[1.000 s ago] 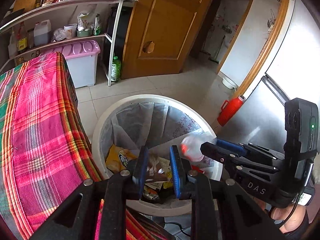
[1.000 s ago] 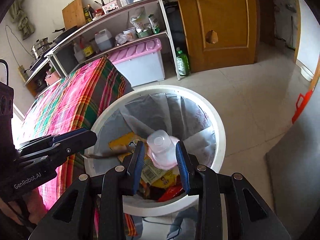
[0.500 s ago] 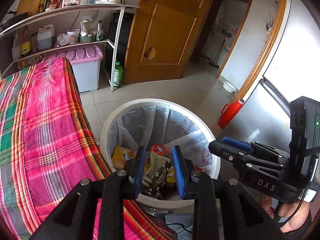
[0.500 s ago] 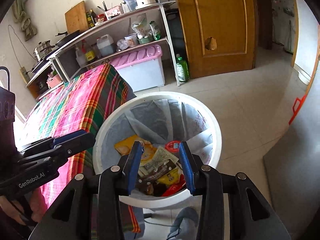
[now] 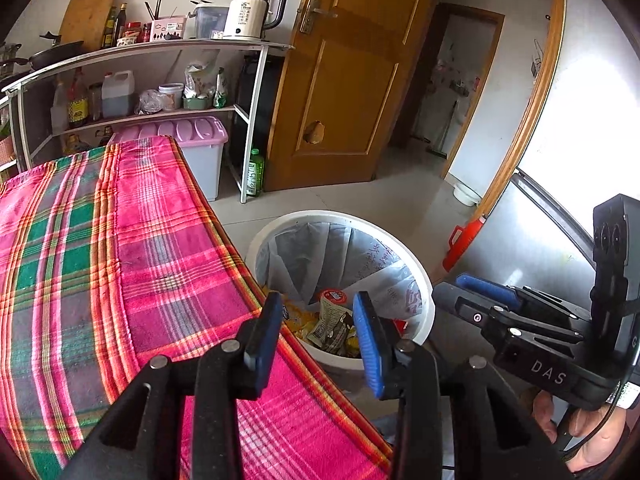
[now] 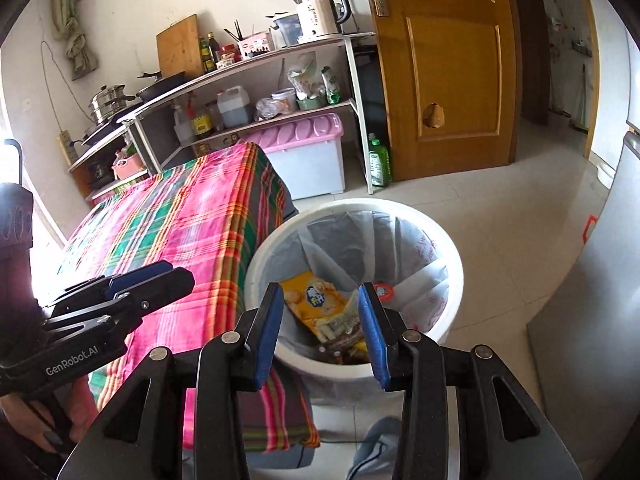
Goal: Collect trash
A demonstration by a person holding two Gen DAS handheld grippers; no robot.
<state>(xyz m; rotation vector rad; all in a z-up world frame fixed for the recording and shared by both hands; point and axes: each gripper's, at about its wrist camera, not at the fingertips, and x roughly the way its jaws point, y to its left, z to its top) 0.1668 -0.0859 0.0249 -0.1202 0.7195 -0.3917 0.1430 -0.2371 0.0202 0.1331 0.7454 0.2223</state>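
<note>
2 grippers hang above the room, both with blue pads spread wide and nothing between them. The left gripper (image 5: 318, 332) sits over the near edge of the plaid tablecloth (image 5: 100, 264), its fingers framing the white trash bin (image 5: 424, 292); the right gripper (image 6: 320, 326) looks straight down into the same bin from just beside the table's corner. Each gripper also shows in the other's view, off to the side.

The trash lies in the bin's clear liner: a yellow snack packet (image 6: 316, 300), a brown wrapper (image 5: 332, 322), and a cup with a red-rimmed lid (image 5: 333, 295), with more scraps underneath that are too jumbled to name. The stretch of tablecloth in view carries no litter.

Judging from this, the drop into the bin looks finished and the step in hand is to find what else needs collecting. To do that well, lift both grippers clear of the bin rim before swinging away, keep the jaws wide so either can take the next piece, and sweep the cameras across the table and the tiled floor (image 6: 500, 200), since nothing loose is visible from here. Avoid snagging the cloth's hanging edge.
</note>
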